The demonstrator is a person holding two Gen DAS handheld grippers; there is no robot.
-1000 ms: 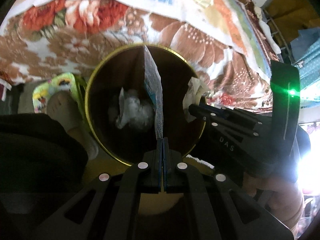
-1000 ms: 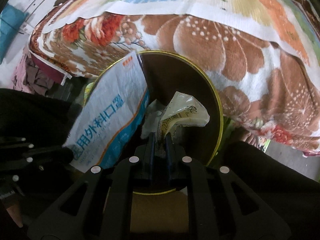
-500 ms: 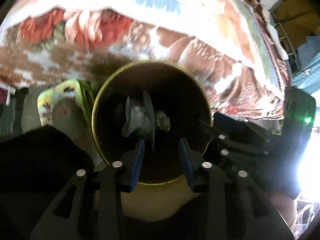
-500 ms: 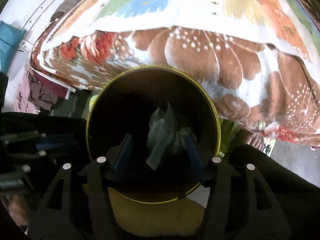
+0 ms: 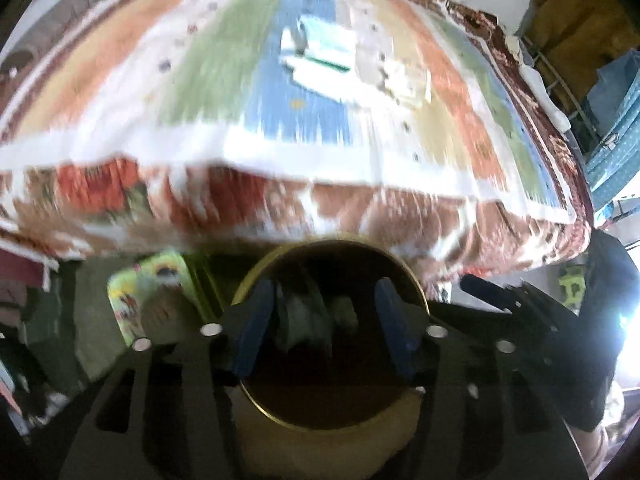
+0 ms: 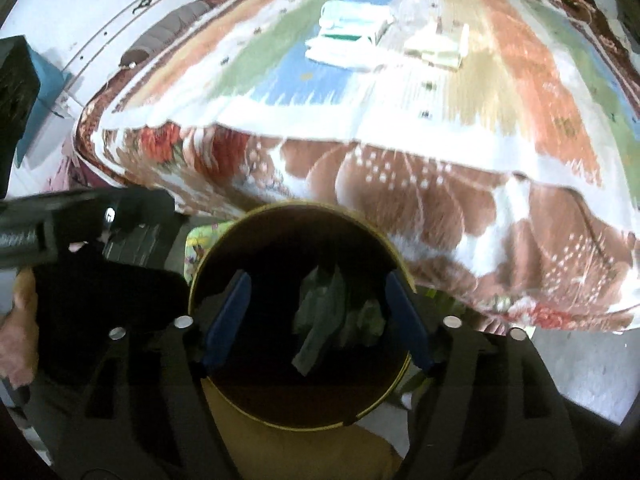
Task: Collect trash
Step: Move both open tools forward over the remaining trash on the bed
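A round dark bin with a gold rim (image 5: 416, 284) (image 6: 384, 240) stands on the floor against the bed. Crumpled wrappers (image 5: 308, 320) (image 6: 332, 316) lie inside it. My left gripper (image 5: 326, 320) is open and empty above the bin mouth. My right gripper (image 6: 316, 316) is open and empty above the bin too. On the bed lie a white and green packet (image 5: 320, 56) (image 6: 348, 36) and a pale yellowish piece of paper (image 5: 408, 80) (image 6: 436, 46). The right gripper's body shows at the right of the left wrist view (image 5: 520, 320).
The bed is covered with a striped, flowered blanket (image 5: 200, 80) (image 6: 520, 120). A yellow-green slipper with a foot in it (image 5: 156, 300) lies left of the bin. Blue dotted cloth (image 5: 616, 140) hangs at the far right. A white wall (image 6: 100, 20) is behind the bed.
Both grippers opened and let their trash fall into the bin: the blue-and-white packet from the left, the crumpled pale wrapper from the right. Both then lifted and tilted up toward the bed.
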